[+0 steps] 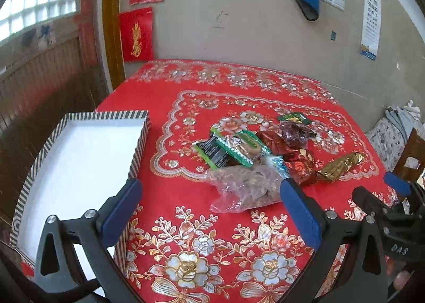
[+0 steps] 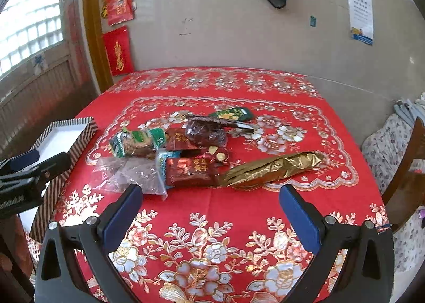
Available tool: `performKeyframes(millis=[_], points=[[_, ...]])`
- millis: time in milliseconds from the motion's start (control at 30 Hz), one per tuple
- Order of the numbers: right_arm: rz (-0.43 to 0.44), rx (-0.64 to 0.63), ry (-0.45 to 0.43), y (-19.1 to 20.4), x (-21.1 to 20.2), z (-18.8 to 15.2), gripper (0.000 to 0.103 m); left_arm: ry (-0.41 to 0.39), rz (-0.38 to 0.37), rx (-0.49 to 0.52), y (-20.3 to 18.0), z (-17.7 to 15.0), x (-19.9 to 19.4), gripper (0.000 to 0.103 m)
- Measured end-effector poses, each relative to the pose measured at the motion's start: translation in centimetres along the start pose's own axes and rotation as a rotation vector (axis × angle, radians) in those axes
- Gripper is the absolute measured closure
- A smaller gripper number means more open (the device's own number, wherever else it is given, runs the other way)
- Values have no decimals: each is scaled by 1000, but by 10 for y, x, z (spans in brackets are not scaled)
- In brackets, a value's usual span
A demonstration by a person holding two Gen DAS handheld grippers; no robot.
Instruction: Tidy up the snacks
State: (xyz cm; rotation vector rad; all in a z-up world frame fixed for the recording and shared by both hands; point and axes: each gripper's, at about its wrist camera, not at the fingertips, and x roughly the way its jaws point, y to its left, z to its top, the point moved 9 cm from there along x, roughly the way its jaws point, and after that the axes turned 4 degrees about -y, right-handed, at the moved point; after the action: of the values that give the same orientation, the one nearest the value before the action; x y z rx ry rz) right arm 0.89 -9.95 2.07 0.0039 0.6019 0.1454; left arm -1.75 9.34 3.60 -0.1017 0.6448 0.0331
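Several wrapped snacks lie in a pile mid-table: a clear bag of nuts point(image 1: 247, 186) point(image 2: 127, 173), a green-wrapped cake point(image 1: 239, 147) point(image 2: 138, 141), dark red packets point(image 1: 300, 167) point(image 2: 188, 170), a gold foil pack point(image 1: 340, 166) point(image 2: 273, 169) and a small green packet point(image 1: 293, 117) point(image 2: 233, 113). A striped box point(image 1: 138, 149) point(image 2: 82, 138) with a white, empty inside stands at the left. My left gripper point(image 1: 209, 191) is open, just short of the nut bag. My right gripper point(image 2: 211, 197) is open, in front of the red packet and gold pack.
The table carries a red floral cloth point(image 1: 186, 223) point(image 2: 212, 223). A tiled wall stands right behind it. A wooden chair point(image 2: 406, 175) with floral fabric sits at the right. The other gripper shows at each view's edge.
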Motion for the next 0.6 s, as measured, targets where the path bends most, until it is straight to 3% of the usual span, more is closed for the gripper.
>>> performKeyframes(millis=[600], points=[[12, 12, 53, 0, 8, -12, 0, 56, -12, -2, -14, -13, 18, 0]])
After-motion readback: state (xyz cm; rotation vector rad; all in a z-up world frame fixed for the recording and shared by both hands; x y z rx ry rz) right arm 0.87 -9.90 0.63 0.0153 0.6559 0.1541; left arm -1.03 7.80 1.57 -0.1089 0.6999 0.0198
